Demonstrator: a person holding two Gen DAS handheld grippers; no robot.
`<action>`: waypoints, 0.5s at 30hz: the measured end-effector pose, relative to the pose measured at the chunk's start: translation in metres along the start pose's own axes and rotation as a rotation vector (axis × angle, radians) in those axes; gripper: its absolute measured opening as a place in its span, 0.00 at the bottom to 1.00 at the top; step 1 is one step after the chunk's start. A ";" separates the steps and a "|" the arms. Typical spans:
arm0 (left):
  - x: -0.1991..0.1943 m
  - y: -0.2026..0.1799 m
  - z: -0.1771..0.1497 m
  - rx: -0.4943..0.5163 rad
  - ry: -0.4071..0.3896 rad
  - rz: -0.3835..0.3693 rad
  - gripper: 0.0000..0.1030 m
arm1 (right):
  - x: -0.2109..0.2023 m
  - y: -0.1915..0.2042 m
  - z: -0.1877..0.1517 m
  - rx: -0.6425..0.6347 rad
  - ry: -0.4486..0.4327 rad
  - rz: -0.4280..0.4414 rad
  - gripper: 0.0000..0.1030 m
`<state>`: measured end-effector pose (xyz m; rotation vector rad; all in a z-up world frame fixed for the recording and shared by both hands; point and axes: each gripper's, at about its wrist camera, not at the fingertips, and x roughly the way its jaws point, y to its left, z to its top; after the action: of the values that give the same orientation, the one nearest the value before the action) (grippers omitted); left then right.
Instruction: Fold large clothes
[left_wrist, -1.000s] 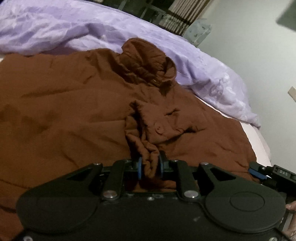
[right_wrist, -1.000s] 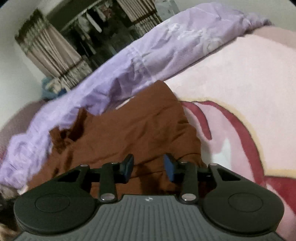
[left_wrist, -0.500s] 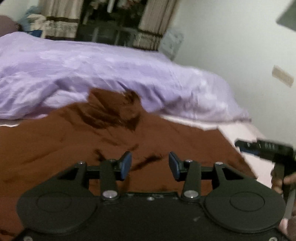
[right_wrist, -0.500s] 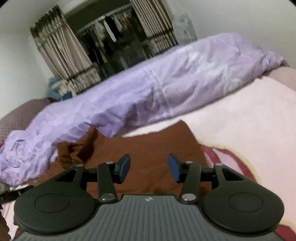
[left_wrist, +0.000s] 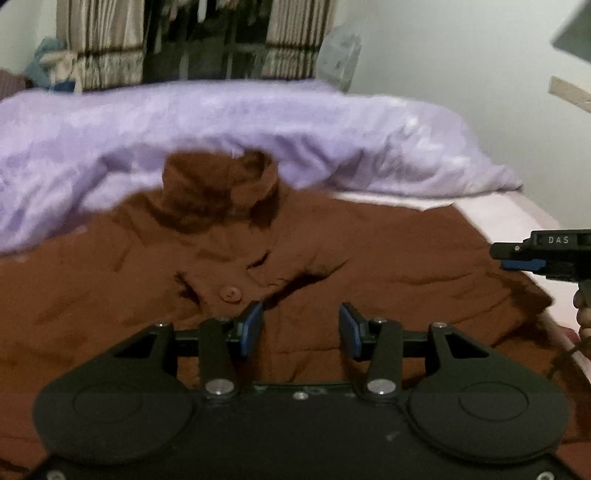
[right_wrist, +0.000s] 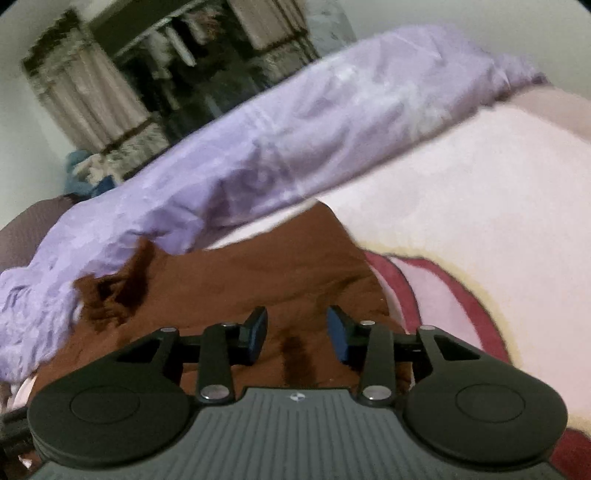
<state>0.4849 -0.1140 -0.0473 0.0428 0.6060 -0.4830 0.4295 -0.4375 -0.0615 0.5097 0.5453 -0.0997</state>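
Note:
A large brown coat (left_wrist: 110, 280) lies spread on the bed, its collar (left_wrist: 221, 188) against the purple duvet and a folded sleeve cuff with a button (left_wrist: 229, 294) at its middle. My left gripper (left_wrist: 300, 329) is open and empty, just above the coat near the cuff. The right gripper (left_wrist: 524, 258) shows at the right edge of the left wrist view, over the coat's right side. In the right wrist view, my right gripper (right_wrist: 297, 336) is open and empty above the coat (right_wrist: 258, 280).
A crumpled purple duvet (left_wrist: 258, 125) lies along the far side of the bed, also in the right wrist view (right_wrist: 295, 140). A pink blanket with red pattern (right_wrist: 480, 221) covers the bed to the right. Curtains and a dark wardrobe (left_wrist: 207, 40) stand behind.
My left gripper opened and let go of the brown sleeve, which now lies on the coat, then pulled back. The right gripper stayed open and tilted.

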 end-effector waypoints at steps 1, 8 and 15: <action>-0.010 0.000 -0.001 0.006 -0.017 -0.002 0.46 | -0.010 0.004 -0.001 -0.031 -0.012 0.013 0.47; -0.031 0.001 -0.017 -0.038 -0.025 -0.045 0.47 | -0.045 0.018 -0.019 -0.148 -0.021 0.026 0.48; 0.002 0.007 -0.031 -0.108 0.050 -0.033 0.46 | -0.021 -0.003 -0.030 -0.070 0.036 -0.042 0.39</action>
<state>0.4732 -0.1033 -0.0745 -0.0574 0.6820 -0.4819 0.3970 -0.4262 -0.0745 0.4321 0.5926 -0.1114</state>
